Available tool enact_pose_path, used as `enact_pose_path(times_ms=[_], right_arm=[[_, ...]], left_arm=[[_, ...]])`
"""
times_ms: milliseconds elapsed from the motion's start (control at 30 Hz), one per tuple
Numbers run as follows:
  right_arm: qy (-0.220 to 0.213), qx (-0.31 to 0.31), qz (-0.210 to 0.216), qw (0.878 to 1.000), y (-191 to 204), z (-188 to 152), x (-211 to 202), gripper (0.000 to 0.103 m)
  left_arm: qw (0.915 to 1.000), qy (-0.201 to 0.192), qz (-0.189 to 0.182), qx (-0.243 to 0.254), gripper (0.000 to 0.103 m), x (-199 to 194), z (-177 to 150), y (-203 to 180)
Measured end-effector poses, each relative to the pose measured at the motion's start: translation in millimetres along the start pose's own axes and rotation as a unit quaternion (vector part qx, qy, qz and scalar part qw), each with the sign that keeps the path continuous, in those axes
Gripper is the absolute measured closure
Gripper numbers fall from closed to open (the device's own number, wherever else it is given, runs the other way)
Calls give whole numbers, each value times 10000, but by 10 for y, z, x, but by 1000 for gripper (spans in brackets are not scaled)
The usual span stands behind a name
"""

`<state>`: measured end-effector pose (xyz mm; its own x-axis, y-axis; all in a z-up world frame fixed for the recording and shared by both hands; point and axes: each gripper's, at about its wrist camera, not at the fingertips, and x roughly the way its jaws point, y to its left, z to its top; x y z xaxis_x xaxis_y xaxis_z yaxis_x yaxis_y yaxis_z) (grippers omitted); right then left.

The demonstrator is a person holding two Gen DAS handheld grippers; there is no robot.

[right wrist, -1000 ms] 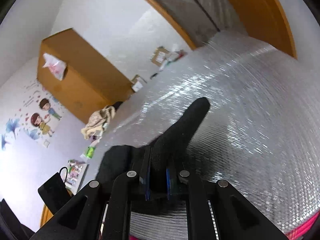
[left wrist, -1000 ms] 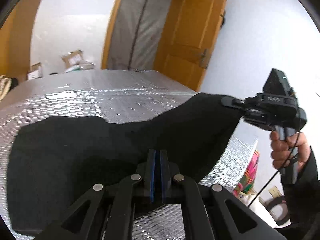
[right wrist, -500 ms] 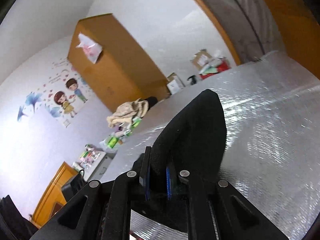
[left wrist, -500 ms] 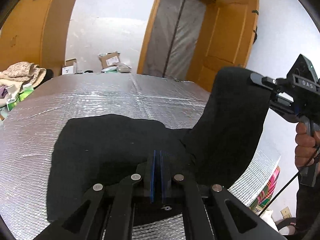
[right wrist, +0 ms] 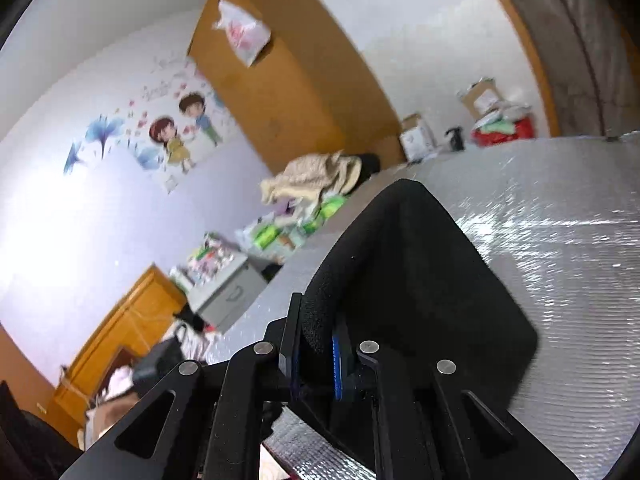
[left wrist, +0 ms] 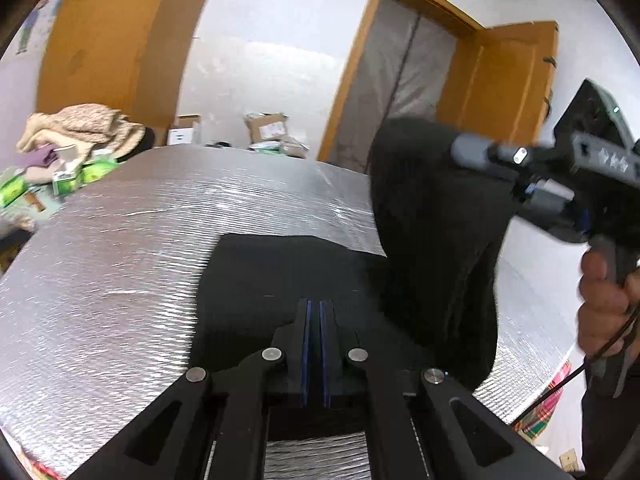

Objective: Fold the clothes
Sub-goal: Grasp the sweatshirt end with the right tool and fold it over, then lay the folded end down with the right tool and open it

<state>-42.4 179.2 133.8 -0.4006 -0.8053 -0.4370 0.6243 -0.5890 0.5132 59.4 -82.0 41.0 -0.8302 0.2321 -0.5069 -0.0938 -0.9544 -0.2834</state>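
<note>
Lived-in home, likely a bedroom or spare room. Orange-brown wooden wardrobe (right wrist: 288, 92) at upper centre of the right wrist view, plastic bag (right wrist: 242, 34) on top. Cartoon boy-and-girl wall stickers (right wrist: 180, 124) with blue flowers at upper left. Heap of beige laundry (left wrist: 80, 128) at left of the left wrist view. Cardboard boxes (left wrist: 266, 128) against the white wall at centre. Open wooden door (left wrist: 512, 84) at upper right. Table (left wrist: 120, 240) covered in silver foil sheeting.
</note>
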Motion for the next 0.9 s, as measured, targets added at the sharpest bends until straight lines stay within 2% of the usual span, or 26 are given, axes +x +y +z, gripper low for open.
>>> enact_pose_path(times_ms=[200,333,400,467,633,700,767,833,900], right_arm=[[807,-26,27,9967,67,-234,782,90],[1386,2,-2,9903,26,-459,1217,86],[1610,42,-2,9869,-4,-578,1333,75],[1649,-11,58,9863,11,-652,1338,70],[1631,-294,353,9855,114,-777,1113,65],[1577,-319,423,9861,108,-826,980,64],[1477,-293,405,9878,73,-864,838,64],[1340,-197,330,9902,-11,-886,700,64],[1214,-59,249,9923,-107,-887,604,64]], left_arm=[[9983,-146,408,-385,100,-234,-29,396],[9971,-167,535,-508,100,-270,-33,526],[9971,-162,518,-527,100,-268,-38,559],[9973,-157,457,-553,98,-259,-47,568],[9980,-108,156,-610,94,-202,-47,517],[9980,-36,-20,-631,88,-163,-46,489],[9978,77,-128,-642,76,-96,-47,461],[9975,195,-209,-639,68,-12,-50,420],[9967,332,-361,-642,63,78,-56,401]])
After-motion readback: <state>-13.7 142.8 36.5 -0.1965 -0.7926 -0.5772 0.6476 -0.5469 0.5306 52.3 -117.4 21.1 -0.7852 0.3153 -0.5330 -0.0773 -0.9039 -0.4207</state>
